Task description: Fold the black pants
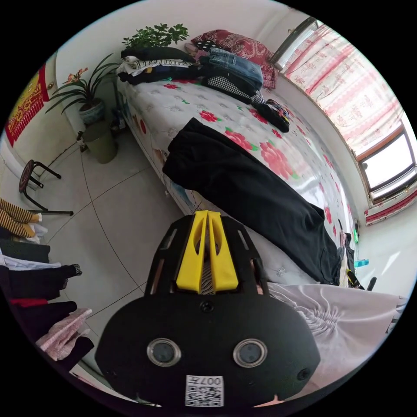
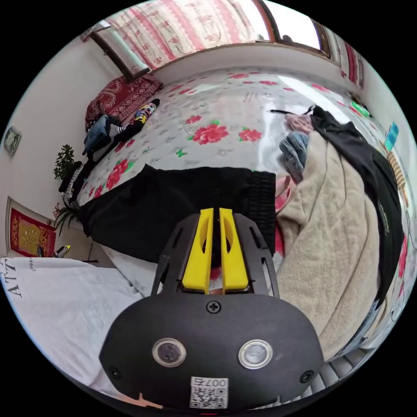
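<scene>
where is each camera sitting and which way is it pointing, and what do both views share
Left gripper view: rides on the left gripper, held off the bed's edge, looking along the flowered bed toward a stack of clothes; jaws closed, a pale sleeve beside it.
Right gripper view: rides on the right gripper, facing across the bed toward the curtained window; jaws nearly together, a white garment at its side.
Shared: the black pants lying flat on the bed.
</scene>
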The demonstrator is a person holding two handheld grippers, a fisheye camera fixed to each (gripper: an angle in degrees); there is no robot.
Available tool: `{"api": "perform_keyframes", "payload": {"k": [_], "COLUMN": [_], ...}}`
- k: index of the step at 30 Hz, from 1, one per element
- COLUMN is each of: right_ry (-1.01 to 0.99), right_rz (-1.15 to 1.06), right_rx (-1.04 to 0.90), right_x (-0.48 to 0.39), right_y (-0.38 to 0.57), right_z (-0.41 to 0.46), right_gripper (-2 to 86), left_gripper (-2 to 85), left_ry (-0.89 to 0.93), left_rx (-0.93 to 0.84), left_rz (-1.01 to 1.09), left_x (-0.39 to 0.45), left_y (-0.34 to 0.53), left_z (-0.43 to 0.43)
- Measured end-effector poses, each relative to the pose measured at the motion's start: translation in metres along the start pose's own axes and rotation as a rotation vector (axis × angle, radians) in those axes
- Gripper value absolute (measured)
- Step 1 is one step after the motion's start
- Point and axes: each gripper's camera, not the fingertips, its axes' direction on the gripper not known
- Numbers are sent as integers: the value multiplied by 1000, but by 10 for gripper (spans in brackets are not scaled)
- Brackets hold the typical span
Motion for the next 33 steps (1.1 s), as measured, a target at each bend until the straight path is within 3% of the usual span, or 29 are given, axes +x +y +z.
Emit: {"api": "perform_keyframes", "payload": {"k": [7, 16, 18, 29, 33], "right_ry": [-225, -80, 54, 203, 218], "right_rz": [-151, -104, -106, 95, 123], "right_rx": [-102, -330, -428, -401, -406], "right_x": [-92, -174, -180, -167, -168], "right_y": [-96, -153, -157, -190, -189], "right_z": [97, 250, 293, 350, 370], "right_gripper": [52, 60, 41, 2, 1], "left_gripper": [-6, 63, 73, 102, 86], "left_ry": [25, -36, -75, -192, -187], "left_rx": [52, 8, -8, -278, -285], "left_rz": [-78, 85, 153, 607, 599], "left_x": [-5, 7, 14, 88, 95], "left_y": [9, -94, -121, -222, -250], "left_z": [-4, 50, 65, 199, 208]}}
